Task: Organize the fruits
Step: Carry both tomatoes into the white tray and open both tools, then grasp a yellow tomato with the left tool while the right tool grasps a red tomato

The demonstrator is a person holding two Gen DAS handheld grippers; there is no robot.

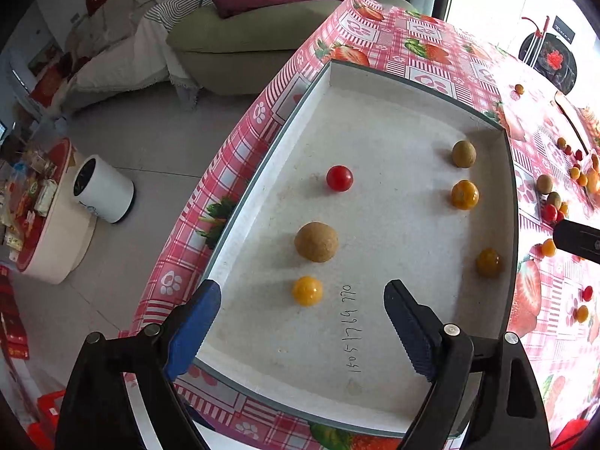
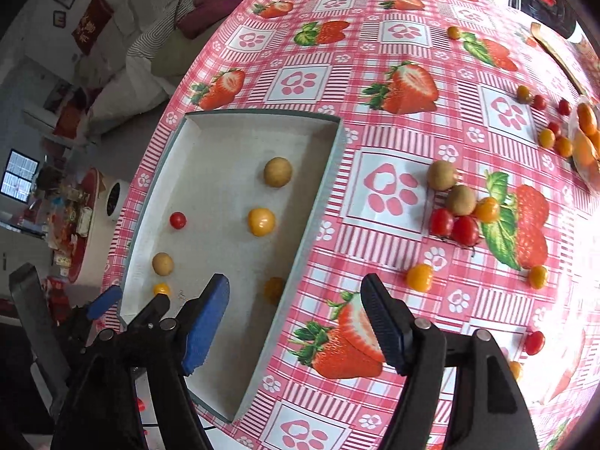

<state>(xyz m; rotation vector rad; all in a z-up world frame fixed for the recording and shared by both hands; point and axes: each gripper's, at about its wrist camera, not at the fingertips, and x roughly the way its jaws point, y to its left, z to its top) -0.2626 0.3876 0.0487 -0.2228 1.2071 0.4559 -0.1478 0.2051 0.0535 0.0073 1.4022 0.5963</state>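
Both grippers wide open, empty: left gripper [image 1: 302, 313] over tray [image 1: 393, 86] holding six fruits, right gripper [image 2: 294, 322] above bench [image 2: 375, 202]; round loose fruits [image 2: 455, 210] likely roll away if nudged off-centre.

At the bottom of the frame our right gripper [image 2: 294, 322] hangs with its jaws wide apart and nothing between them, straddling the right wall of the white tray [image 2: 318, 210]. Inside the tray we see a brown fruit [image 2: 277, 172], a yellow fruit [image 2: 261, 221], a small red tomato [image 2: 177, 220], another brown fruit [image 2: 162, 263] and two more yellow ones. At right centre, on the strawberry tablecloth [image 2: 390, 48], two red tomatoes [image 2: 453, 227] touch two brown fruits [image 2: 450, 187]. Our left gripper [image 2: 108, 300] shows at lower left.
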